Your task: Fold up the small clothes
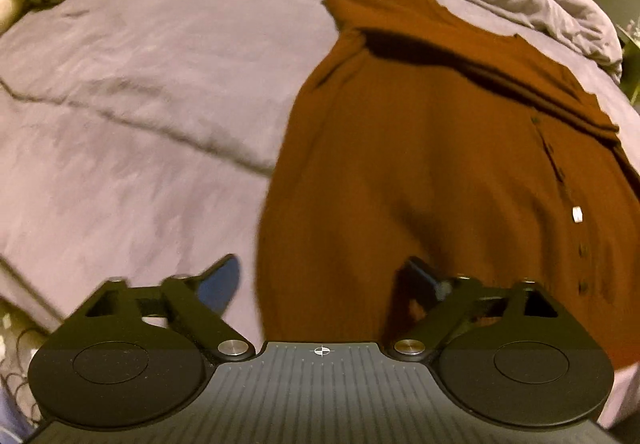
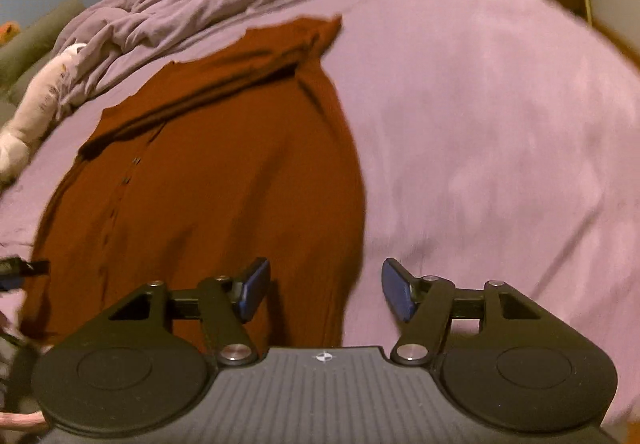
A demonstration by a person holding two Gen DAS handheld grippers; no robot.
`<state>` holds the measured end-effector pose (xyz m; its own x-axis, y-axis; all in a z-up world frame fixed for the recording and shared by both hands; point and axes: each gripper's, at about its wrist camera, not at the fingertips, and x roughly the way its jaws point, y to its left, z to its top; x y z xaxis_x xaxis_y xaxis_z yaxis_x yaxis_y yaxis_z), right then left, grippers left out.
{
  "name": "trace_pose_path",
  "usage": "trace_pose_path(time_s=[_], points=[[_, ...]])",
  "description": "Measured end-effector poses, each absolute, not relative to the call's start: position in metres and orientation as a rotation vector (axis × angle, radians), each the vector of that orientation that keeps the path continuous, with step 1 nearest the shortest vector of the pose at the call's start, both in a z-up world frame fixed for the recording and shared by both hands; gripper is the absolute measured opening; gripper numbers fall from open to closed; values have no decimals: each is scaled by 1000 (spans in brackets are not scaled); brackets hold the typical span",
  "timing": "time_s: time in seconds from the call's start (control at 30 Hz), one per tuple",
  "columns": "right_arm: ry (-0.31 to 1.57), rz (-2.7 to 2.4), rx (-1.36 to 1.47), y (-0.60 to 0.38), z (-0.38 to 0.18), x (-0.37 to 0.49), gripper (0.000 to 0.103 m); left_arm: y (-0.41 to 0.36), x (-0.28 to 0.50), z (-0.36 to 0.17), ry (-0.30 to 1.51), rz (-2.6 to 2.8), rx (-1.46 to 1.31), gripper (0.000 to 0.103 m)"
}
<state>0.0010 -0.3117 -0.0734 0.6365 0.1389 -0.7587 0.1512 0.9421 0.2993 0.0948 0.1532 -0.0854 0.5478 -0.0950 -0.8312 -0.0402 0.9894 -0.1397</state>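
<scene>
Shirt [image 1: 432, 163] lies lengthwise, near to far, between my grippers; left [image 1: 324, 284] and right [image 2: 324, 290] gape, empty.

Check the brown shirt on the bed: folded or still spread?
Partly folded. The brown shirt lies mostly flat on the purple sheet, button placket showing, with only its top section doubled over in a shadowed band.

Left gripper [image 1: 324, 284] tilts steeply down, jaws spread wide, nothing gripped. Right gripper [image 2: 324, 292] tilts down too, jaws parted, empty.
</scene>
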Motion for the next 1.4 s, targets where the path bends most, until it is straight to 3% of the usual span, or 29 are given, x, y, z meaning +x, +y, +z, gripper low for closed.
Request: trace_pose_path(time_s=[0.07, 0.1, 0.17, 0.2, 0.27, 0.4, 0.6, 0.63, 0.67, 0.8, 1.13, 1.4], points=[[894, 2, 393, -312, -77, -6, 44, 157, 88, -83, 1006, -61, -167, 83], [900, 6, 404, -312, -78, -5, 41, 160, 87, -82, 1016, -74, -180, 80], [907, 29, 442, -314, -79, -6, 23, 165, 86, -81, 1039, -102, -212, 67], [913, 36, 468, -315, -81, -4, 21, 167, 86, -81, 1051, -109, -234, 64], [926, 32, 508, -318, -84, -2, 10, 173, 87, -81, 1081, -144, -288, 43], [936, 38, 551, -320, -88, -1, 7, 181, 91, -83, 1131, -196, -328, 23], [949, 44, 559, -321, -88, -1, 7, 186, 92, -92, 1169, -255, -369, 21], [950, 44, 575, -323, -89, -2, 7, 184, 93, -92, 1174, -278, -356, 19], [952, 44, 595, -325, -90, -2, 7, 184, 93, -92, 1181, -298, -352, 11], [950, 62, 689, -334, -92, -2, 5, 184, 95, -85, 1182, -338, -391, 9], [847, 161, 873, -342, -62, 24, 5, 175, 128, -25, 961, -431, -505, 8], [712, 136, 763, -339, -20, 102, 5, 176, 195, -6, 828, -277, -524, 8]])
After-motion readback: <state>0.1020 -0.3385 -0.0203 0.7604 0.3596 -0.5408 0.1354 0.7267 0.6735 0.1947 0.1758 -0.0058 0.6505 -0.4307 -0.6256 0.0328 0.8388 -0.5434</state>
